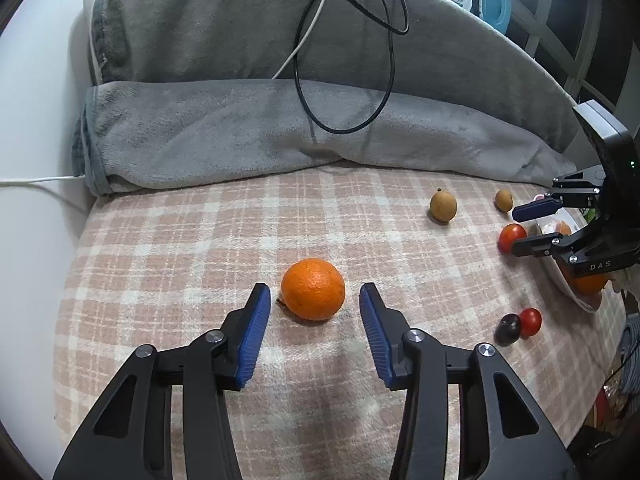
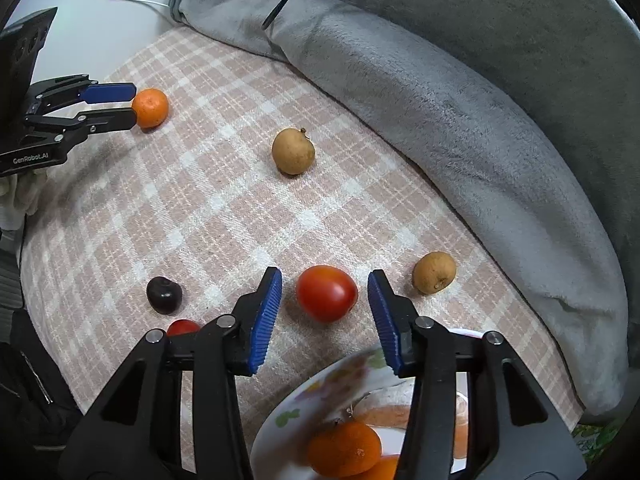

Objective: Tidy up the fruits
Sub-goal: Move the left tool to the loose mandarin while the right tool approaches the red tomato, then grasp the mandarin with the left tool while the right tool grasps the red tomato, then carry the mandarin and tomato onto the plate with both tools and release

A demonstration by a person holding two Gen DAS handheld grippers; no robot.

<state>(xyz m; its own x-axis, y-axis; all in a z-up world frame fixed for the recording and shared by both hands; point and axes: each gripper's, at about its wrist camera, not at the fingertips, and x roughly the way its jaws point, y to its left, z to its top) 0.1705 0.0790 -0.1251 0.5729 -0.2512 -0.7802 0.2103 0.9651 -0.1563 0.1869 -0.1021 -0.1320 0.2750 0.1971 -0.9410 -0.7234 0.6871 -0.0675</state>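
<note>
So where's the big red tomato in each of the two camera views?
Left wrist view: the big red tomato sits far right, beside the right gripper.
Right wrist view: the tomato is low centre, between that gripper's open jaws, untouched.
Shared landmark: the tan round fruit just beyond it.

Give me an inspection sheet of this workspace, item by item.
Surface: checked pink cloth.
Job's things: orange, big tomato, two brown fruits, dark fruit, small tomato, plate holding oranges.
Clutter: nothing seen.
Grippers: left gripper jaws flank the orange, gaps visible; right gripper jaws flank the big tomato, not touching.
Cables: black cable, white cable.
Surroundings: grey blanket, blue bottle.
</note>
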